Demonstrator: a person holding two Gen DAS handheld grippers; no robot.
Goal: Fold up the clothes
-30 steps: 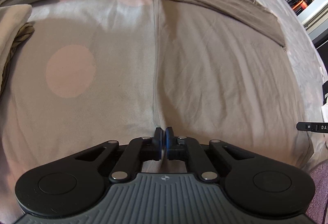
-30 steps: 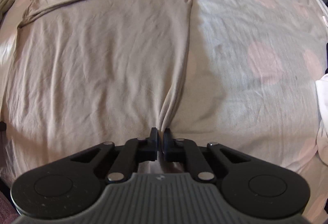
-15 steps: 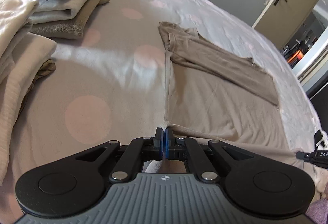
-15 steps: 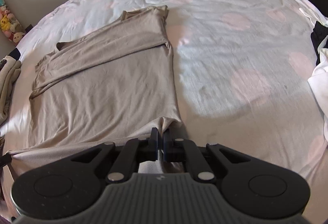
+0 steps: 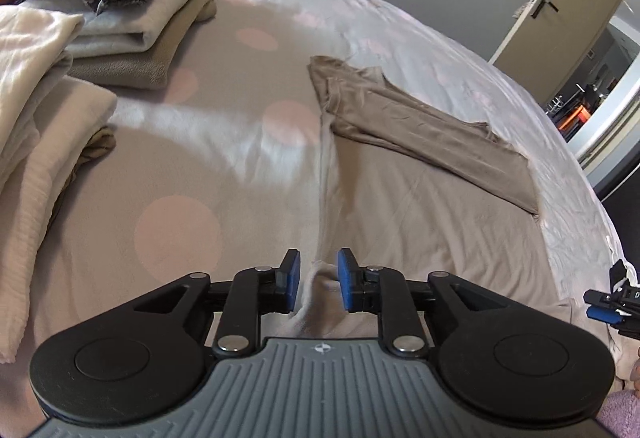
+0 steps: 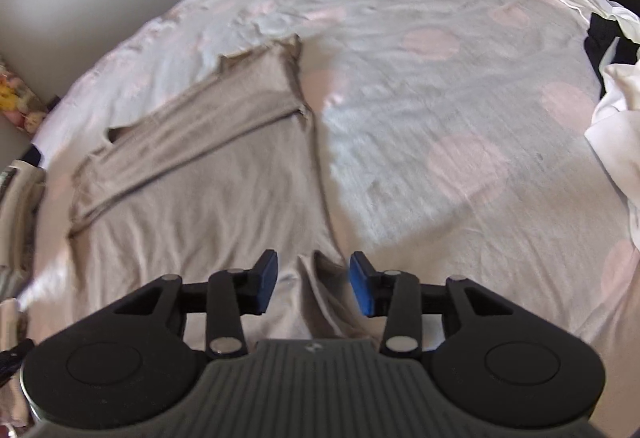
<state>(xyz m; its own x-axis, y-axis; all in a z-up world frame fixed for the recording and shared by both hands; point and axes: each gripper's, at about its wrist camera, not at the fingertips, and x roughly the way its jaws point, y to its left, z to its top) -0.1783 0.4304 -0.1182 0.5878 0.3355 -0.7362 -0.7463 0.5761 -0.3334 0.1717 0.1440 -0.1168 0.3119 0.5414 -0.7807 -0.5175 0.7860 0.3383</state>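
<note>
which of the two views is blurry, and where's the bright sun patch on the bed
Right wrist view: motion-blurred, the beige shirt and bedspread smeared. Left wrist view: sharp, with a pale sunlit streak across the bedspread left of the shirt; fisheye bends the bed edge in both.
</note>
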